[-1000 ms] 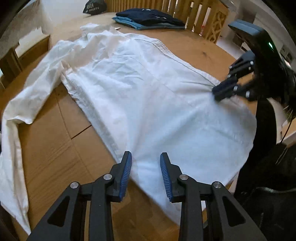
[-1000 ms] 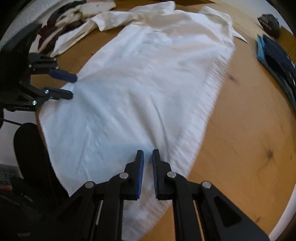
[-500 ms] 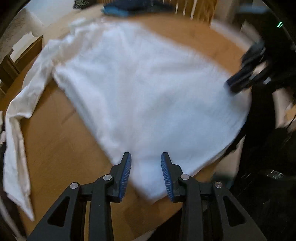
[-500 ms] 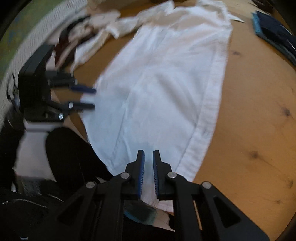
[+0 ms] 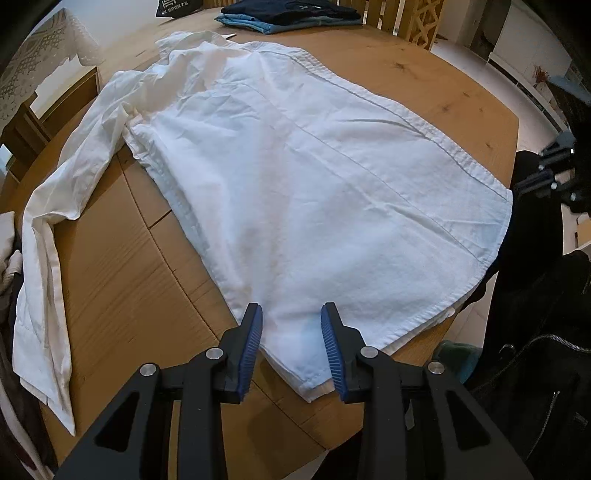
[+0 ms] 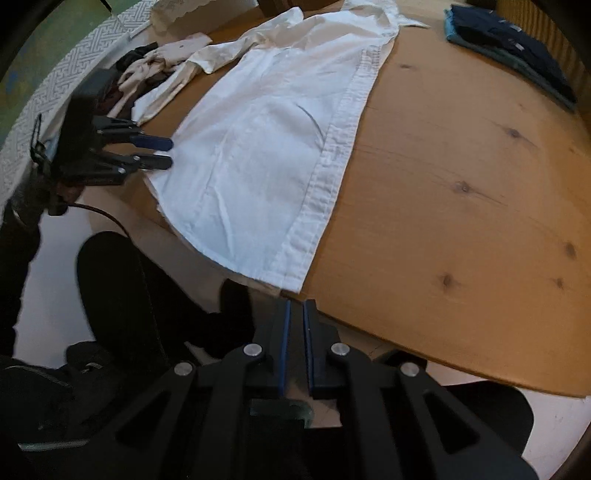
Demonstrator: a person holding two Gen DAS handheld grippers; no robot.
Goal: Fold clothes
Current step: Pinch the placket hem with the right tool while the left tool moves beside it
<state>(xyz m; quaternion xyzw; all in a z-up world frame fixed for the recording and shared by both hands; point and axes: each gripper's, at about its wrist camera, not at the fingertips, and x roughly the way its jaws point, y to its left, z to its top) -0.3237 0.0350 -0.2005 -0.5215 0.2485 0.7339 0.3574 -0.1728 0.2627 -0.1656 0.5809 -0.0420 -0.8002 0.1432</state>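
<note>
Shirt point(image 5: 314, 192) now lies flat on the counter point(image 6: 461, 177), hem at the near edge, after the right tongs point(image 6: 296, 314), clenched on nothing, pulled back off it, while the left tongs point(image 5: 291, 321), closing without yet pinching, straddle its hem corner for a fold

- A home, most likely a dining room, judging by the round wooden table point(image 5: 443, 96).
- A white shirt point(image 5: 295, 184) lies spread across the table.
- At the table's far edge sits a stack of folded clothes point(image 5: 288, 16).
- Behind the table stands a wooden chair back point(image 5: 410, 18).
- Left of the table, a lace cloth point(image 5: 33, 59) covers furniture.
- A loose heap of clothes point(image 6: 147, 70) lies beside the table.
</note>
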